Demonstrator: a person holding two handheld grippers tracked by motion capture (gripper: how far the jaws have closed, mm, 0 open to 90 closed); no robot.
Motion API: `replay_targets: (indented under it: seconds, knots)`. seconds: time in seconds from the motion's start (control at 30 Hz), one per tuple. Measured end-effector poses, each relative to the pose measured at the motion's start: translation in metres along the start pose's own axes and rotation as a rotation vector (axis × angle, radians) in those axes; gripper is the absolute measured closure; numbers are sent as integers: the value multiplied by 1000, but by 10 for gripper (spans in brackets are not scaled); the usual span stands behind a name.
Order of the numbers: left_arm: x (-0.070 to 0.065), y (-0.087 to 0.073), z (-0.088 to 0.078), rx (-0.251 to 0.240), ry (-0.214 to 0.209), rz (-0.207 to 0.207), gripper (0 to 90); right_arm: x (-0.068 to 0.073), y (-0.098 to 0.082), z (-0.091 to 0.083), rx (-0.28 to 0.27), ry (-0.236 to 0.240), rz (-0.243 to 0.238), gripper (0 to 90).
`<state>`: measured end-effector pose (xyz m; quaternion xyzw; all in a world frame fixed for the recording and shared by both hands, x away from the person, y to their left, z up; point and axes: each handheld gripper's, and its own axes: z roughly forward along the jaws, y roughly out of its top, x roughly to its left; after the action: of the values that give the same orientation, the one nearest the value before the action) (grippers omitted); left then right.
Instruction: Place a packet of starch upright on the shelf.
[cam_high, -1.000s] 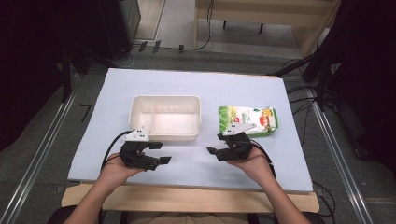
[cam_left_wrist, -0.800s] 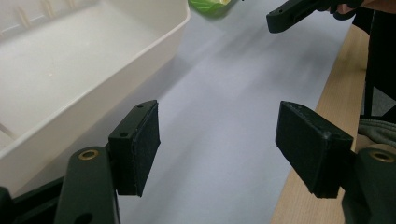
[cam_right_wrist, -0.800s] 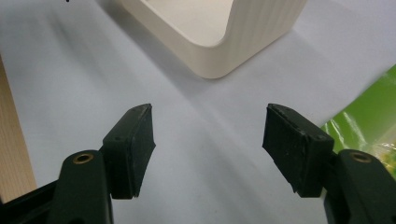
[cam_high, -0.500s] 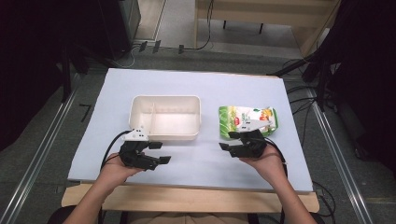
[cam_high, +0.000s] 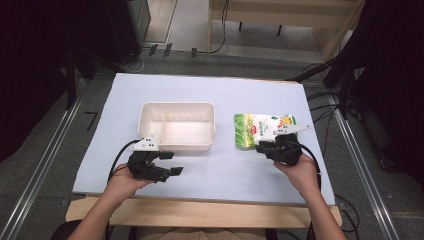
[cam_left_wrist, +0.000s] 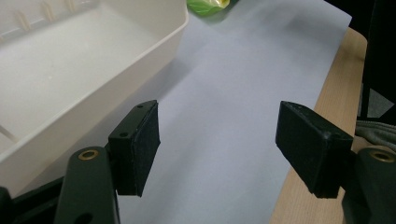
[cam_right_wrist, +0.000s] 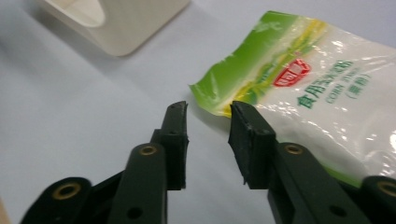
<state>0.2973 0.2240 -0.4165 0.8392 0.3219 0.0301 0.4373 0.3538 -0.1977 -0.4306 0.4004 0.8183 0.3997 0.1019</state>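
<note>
So the green-and-white pouch (cam_high: 264, 129) is lying flat on the worktop (cam_high: 230, 90), long axis running left-right, just to the right of the white tray (cam_high: 177, 126). Our right claw (cam_right_wrist: 208, 122) sits right at its near corner with the jaws a narrow gap apart, nothing pinched yet. The left claw (cam_left_wrist: 217, 140) hangs wide open by the tray's near edge, well off. Compared to a second back, we've slid the right claw over to that corner, and its jaws have just been closing.
</note>
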Motion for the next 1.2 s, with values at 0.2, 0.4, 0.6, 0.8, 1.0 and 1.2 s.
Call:
replay_targets:
  seconds: [0.2, 0.4, 0.6, 0.8, 1.0, 1.2]
  knots:
    - [0, 0, 0, 0, 3, 1, 312, -11, -7, 2, 25, 9, 20, 900]
    - [1, 0, -1, -5, 6, 1, 312, -18, -18, 11, 107, 12, 22, 900]
    - [0, 1, 0, -2, 9, 7, 312, -29, -18, 25, 142, -29, 63, 900]
    - [0, 1, 0, 0, 9, 11, 312, -27, -5, 45, 171, -56, 48, 900]
    - [0, 0, 1, 1, 11, 10, 312, -31, 2, 52, 168, -40, 55, 900]
    - [0, 0, 0, 2, 16, 10, 312, -34, 14, 63, 178, -42, 64, 900]
